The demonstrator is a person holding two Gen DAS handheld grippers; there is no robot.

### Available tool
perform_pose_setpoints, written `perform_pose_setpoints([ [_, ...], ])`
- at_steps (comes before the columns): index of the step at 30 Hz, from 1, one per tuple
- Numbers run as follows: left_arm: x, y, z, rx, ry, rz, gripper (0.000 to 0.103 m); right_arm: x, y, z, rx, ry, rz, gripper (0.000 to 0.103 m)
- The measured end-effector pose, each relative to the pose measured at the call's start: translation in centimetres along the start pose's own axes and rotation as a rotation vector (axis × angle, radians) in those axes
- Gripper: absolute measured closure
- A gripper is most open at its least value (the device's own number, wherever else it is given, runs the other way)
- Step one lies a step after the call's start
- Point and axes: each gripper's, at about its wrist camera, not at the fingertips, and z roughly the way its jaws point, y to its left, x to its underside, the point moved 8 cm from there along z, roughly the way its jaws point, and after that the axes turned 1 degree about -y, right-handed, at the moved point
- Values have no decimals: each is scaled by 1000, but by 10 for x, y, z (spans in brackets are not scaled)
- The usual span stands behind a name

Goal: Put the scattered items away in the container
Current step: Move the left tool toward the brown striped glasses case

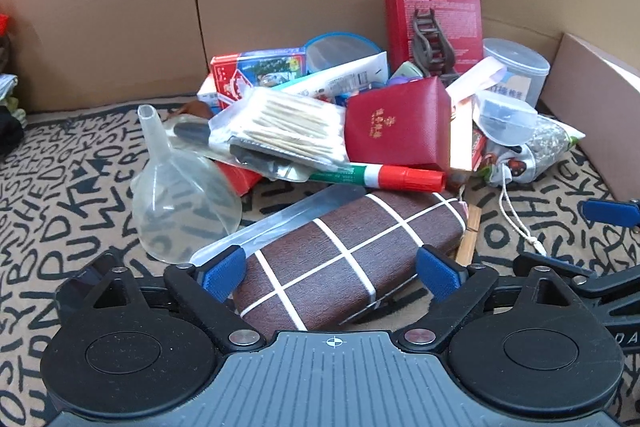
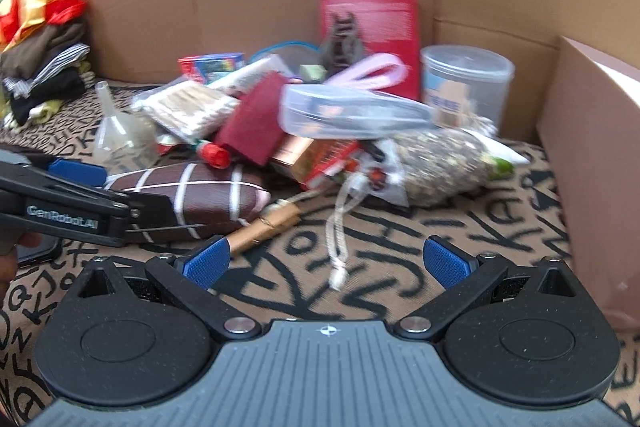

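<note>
Left wrist view: left gripper [image 1: 331, 269] spread wide around the brown checked case [image 1: 348, 259], pads not pressing it. Right gripper [image 2: 326, 263] gapes over the patterned surface [image 2: 420, 247], holding nothing.

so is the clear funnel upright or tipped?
Tipped. The funnel lies on its side on the patterned cloth, spout pointing up and back, wide mouth facing the camera.

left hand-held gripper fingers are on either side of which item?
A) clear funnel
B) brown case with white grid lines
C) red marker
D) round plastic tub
B: in the left wrist view the open left hand-held gripper has its blue pads flanking the near end of the brown case, not yet closed on it.
</note>
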Motion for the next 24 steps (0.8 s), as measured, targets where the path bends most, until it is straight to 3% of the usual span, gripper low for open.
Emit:
perform_pose_setpoints([
  [9, 3, 10, -4, 82, 20, -7, 7, -10, 30, 12, -85, -6, -119, 13],
  [18, 9, 20, 8, 140, 61, -28, 6, -12, 53, 31, -181, -2, -279, 13],
  [24, 12, 25, 13, 176, 81, -41, 6, -14, 53, 43, -230, 10, -303, 12],
])
